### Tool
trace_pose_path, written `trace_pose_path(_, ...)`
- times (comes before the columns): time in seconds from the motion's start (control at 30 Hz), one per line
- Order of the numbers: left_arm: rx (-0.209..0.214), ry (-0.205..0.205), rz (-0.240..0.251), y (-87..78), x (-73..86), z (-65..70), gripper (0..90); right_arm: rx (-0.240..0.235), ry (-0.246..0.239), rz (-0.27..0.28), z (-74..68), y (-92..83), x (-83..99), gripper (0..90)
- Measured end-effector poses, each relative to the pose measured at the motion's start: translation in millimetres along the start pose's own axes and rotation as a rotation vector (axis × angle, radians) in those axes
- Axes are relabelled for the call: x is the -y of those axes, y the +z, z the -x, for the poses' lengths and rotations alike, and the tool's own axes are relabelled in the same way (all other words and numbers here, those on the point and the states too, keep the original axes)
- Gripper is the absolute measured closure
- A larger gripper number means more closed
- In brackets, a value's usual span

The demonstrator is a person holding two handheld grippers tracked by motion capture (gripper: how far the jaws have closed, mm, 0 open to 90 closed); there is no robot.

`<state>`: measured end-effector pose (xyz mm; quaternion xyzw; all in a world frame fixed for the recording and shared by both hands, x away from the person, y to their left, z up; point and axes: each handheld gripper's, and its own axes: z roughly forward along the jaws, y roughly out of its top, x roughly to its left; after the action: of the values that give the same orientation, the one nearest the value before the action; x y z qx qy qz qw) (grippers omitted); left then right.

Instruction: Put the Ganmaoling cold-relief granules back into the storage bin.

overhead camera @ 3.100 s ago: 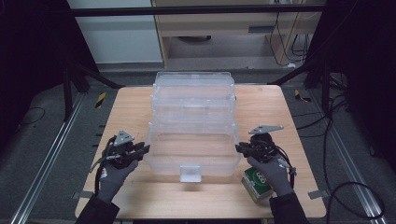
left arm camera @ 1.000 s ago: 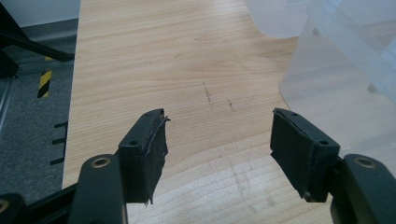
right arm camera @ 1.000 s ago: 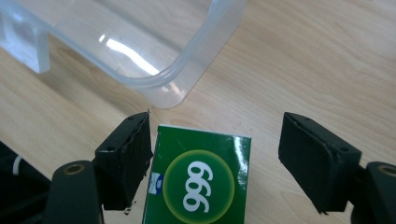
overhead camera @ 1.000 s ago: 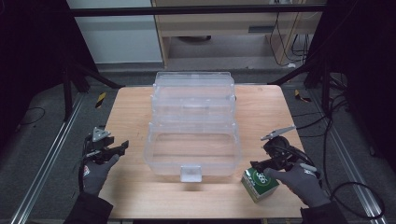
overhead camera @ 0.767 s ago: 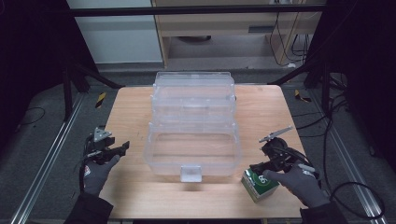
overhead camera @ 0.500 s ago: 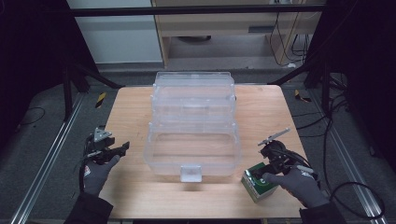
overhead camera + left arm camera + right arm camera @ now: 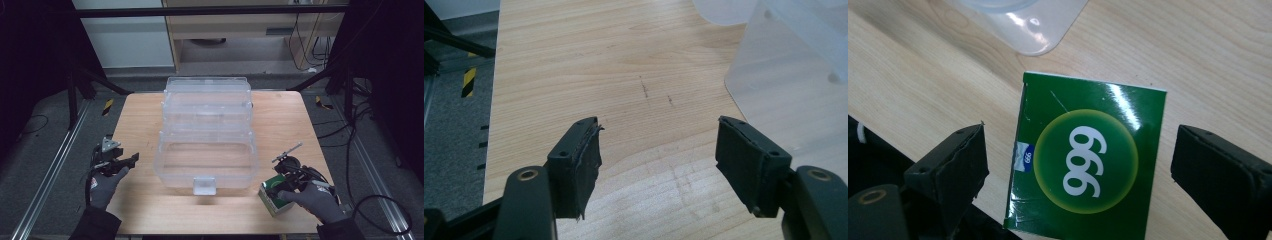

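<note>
My right gripper (image 7: 1078, 185) stands wide open with its 2 jaws either side of the green box (image 7: 1088, 160), touching neither face as far as I can see, so I hold nothing yet. The box lies flat on the table (image 7: 150, 125) near the front right corner, just beside the clear plastic organiser (image 7: 207, 130). My left gripper (image 7: 659, 155) is open too, empty, over bare wood left of the organiser.

By my judgement the work has barely begun: the reach to the box is made, but closing, lifting and placing it are all left.

The right gripper view gives me the white 999 on the lid and the gap at each jaw; the high view (image 7: 274, 192) hides that under my hand (image 7: 320, 200), yet shows the organiser's 3 stepped tiers and how far apart my 2 hands are
</note>
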<state>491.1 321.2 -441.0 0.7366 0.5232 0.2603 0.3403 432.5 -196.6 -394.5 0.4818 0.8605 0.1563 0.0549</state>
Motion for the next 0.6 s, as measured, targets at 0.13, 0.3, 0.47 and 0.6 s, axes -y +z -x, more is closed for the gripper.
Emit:
trace_pose_path(0.13, 0.001, 0.001, -0.001, 0.3, 0.0, 0.2, 33.4, -0.006, -0.003, -0.007, 0.5, 4.1, 0.6, 7.9)
trace_pose_path(0.3, -0.001, 0.002, -0.004, 0.8, 0.3, -0.1, 33.2, -0.001, 0.009, -0.025, 2.7, 10.1, 2.2, 7.2)
trace_pose_path(0.47, 0.000, 0.003, -0.006, 1.3, 0.5, 0.1, 33.1, 0.001, 0.003, -0.038, 4.6, 14.5, 3.4, 7.1)
trace_pose_path(0.6, -0.001, 0.004, -0.008, 1.8, 0.7, 0.5, 33.0, -0.003, 0.012, -0.062, 6.4, 19.4, 4.9, 7.9)
